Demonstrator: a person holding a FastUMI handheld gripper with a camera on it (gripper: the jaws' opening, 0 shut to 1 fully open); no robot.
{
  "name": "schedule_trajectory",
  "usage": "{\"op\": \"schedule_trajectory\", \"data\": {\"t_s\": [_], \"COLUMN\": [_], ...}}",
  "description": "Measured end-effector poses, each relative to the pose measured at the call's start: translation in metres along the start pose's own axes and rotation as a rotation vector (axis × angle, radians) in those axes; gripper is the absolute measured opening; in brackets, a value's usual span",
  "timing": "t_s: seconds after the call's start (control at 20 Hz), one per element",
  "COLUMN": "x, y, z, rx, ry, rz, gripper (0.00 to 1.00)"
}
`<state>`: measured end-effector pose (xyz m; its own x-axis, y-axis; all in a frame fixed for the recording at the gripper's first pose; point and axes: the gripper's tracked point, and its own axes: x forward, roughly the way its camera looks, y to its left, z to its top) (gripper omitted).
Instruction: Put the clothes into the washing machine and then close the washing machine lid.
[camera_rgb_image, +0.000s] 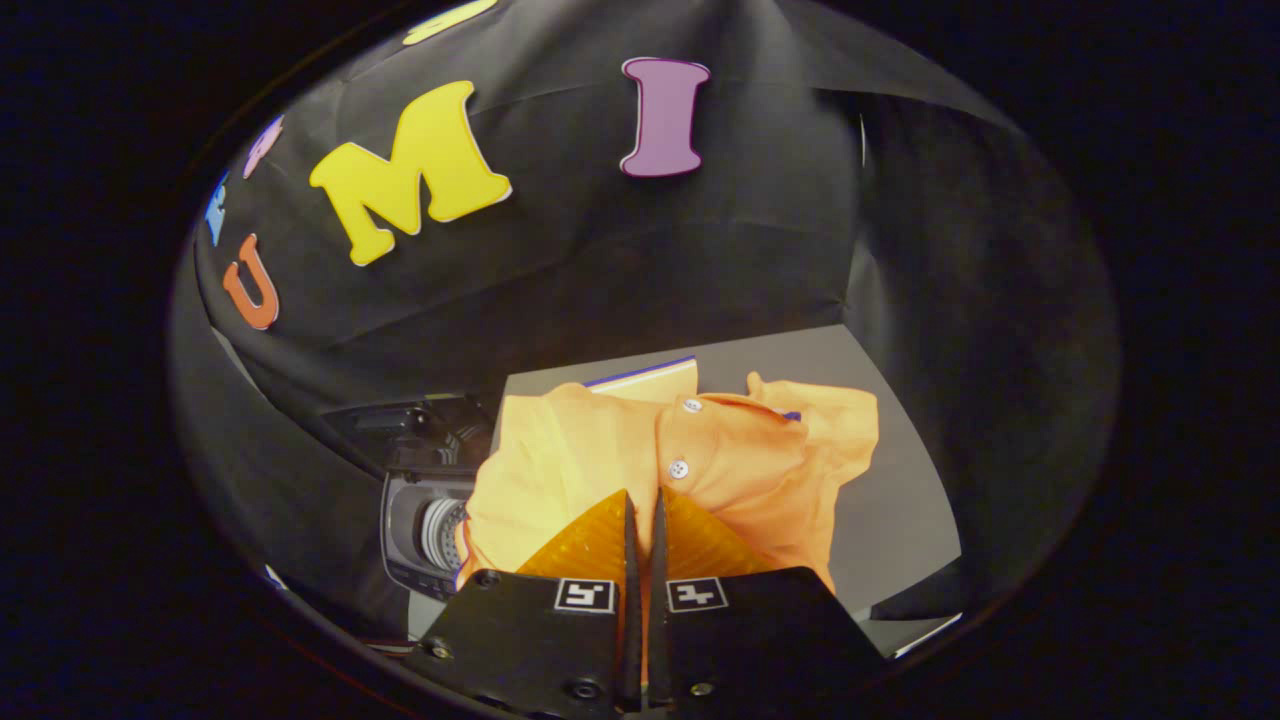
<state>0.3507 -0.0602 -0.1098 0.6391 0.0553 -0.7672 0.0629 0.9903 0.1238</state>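
Shirt (600, 455) bunched just ahead of the tongs (645, 505); tongs clenched on its cloth.

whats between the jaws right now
In the gripper view, a fold of the orange shirt sits pinched between the nearly closed jaws of the gripper; the washing machine stands beside it.

A staged recording booth, seemingly: black cloth wall (600, 250), grey tabletop (890, 500), small washing machine (425, 530).
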Motion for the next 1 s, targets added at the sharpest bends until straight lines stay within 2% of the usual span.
{"op": "schedule_trajectory", "data": {"t_s": [0.6,1.0], "x": [-0.014,0.000], "y": [0.124,0.208], "z": [0.023,0.003], "rx": [-0.098,-0.184], "ry": [-0.024,-0.003], "rz": [0.141,0.208], "gripper": [0.06,0.06]}}
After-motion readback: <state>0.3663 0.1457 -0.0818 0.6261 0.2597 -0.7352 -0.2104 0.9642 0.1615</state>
